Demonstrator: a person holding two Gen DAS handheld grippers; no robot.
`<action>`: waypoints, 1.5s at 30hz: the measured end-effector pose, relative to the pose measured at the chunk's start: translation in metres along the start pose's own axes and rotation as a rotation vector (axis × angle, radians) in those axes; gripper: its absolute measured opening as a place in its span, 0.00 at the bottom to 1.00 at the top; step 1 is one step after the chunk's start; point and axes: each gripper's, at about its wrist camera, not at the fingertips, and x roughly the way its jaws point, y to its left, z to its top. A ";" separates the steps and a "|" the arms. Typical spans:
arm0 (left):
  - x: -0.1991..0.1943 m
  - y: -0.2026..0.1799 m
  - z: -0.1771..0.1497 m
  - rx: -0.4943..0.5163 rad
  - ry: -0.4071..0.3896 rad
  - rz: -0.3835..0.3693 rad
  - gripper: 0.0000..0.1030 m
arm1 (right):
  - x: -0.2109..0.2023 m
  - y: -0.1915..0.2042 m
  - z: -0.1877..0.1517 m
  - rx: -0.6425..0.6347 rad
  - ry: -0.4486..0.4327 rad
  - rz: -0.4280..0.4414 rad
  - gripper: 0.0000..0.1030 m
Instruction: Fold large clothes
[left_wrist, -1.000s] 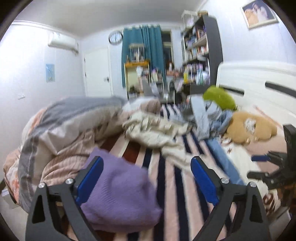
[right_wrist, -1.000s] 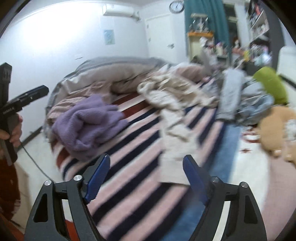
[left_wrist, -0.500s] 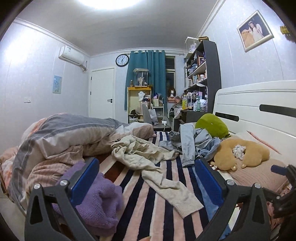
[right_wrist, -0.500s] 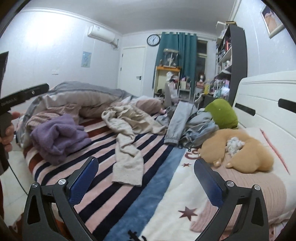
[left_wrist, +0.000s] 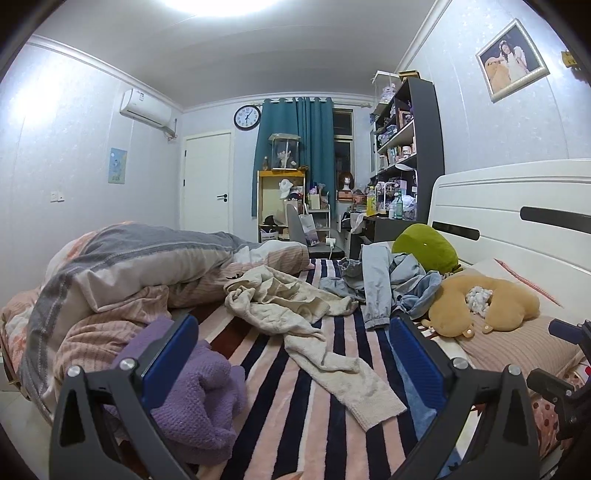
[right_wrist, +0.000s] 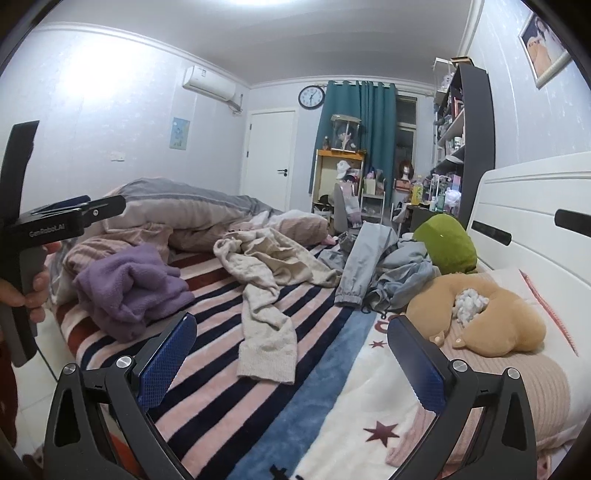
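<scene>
Nothing gripped yet: left gripper (left_wrist: 291, 365) and right gripper (right_wrist: 291, 360) both with fingers (right_wrist: 168, 363) spread wide, touching no cloth, hovering over the striped bed (right_wrist: 221, 373). Nearest, purple sweater (left_wrist: 199, 398) bunched at the bed edge; beyond it, cream garment (right_wrist: 266, 280) sprawled mid-bed; farther still, grey trousers (right_wrist: 364, 258). Best to pick one garment, pinch two corners, spread flat before folding.

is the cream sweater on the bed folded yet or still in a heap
Not folded. The cream sweater lies crumpled on the striped blanket, one sleeve trailing toward the camera. Both grippers are open, holding nothing.
</scene>
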 end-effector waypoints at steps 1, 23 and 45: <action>0.000 0.001 0.000 0.000 0.000 0.003 0.99 | 0.002 -0.001 0.001 0.001 -0.001 0.002 1.00; -0.001 0.004 0.000 0.027 0.005 0.035 0.99 | 0.000 -0.004 0.012 0.019 -0.036 0.003 1.00; 0.001 0.011 -0.001 0.037 0.018 0.027 0.99 | 0.001 -0.008 0.012 0.025 -0.043 0.008 1.00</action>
